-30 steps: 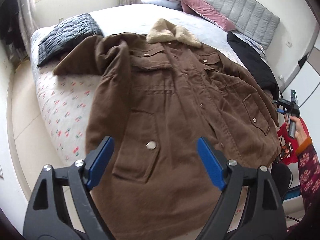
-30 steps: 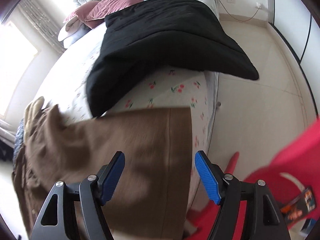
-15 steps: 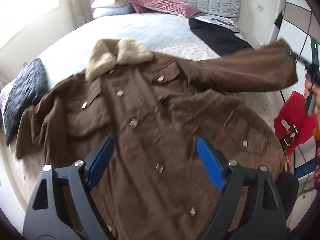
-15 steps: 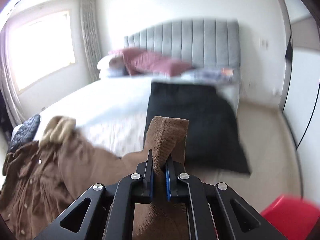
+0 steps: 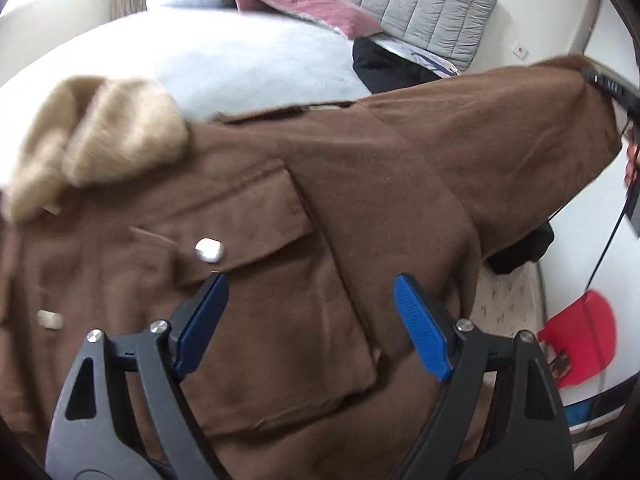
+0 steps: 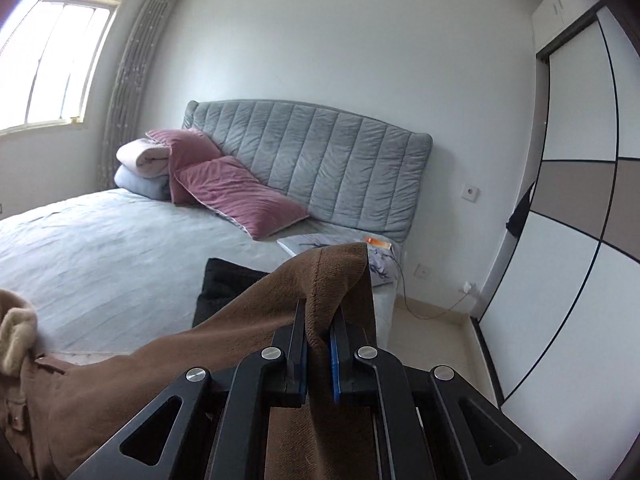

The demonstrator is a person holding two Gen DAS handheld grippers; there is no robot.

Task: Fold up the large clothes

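Observation:
A large brown coat point(image 5: 280, 208) with a tan fleece collar point(image 5: 100, 136) lies front up on the bed. My left gripper point(image 5: 308, 328) is open and empty, hovering close above its chest pocket point(image 5: 280, 292). My right gripper point(image 6: 318, 344) is shut on the cuff of the coat's sleeve point(image 6: 320, 280) and holds it up off the bed. In the left wrist view the lifted sleeve point(image 5: 500, 128) stretches to the right, where the right gripper shows at the edge.
The bed point(image 6: 100, 240) has a grey quilted headboard point(image 6: 320, 160), pink pillows point(image 6: 224, 188) and folded blankets point(image 6: 140, 160). A black garment point(image 6: 224, 280) lies beside the coat. A red stool point(image 5: 580, 340) stands on the floor to the right. A wardrobe point(image 6: 580, 240) is at right.
My right gripper has raised the sleeve higher and pulled it out straighter. My left gripper has moved up the coat, close over the chest pocket near the collar.

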